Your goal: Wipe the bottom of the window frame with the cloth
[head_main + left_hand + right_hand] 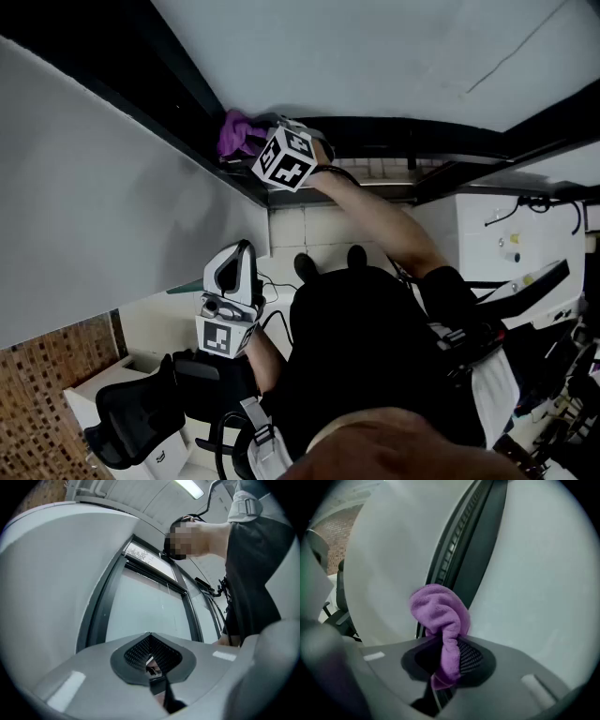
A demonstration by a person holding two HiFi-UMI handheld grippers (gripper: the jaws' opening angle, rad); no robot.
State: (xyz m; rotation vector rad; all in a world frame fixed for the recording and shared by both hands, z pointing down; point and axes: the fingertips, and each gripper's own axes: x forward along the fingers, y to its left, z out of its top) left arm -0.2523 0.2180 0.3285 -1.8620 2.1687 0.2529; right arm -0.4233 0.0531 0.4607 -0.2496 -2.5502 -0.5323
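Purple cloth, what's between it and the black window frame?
Nothing: in the right gripper view the purple cloth, pinched in the right gripper, bunches right against the dark window frame.

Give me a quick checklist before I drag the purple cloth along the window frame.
1. Cloth clamped in the right tongs: ok.
2. Enough cloth bunched beyond the tongs to wipe with: ok.
3. Cloth up at the dark window frame: ok, the head view shows it there.
4. Cloth actually pressed against the frame: cannot tell.
5. Left tongs shut, empty, held low and away from the frame: ok.
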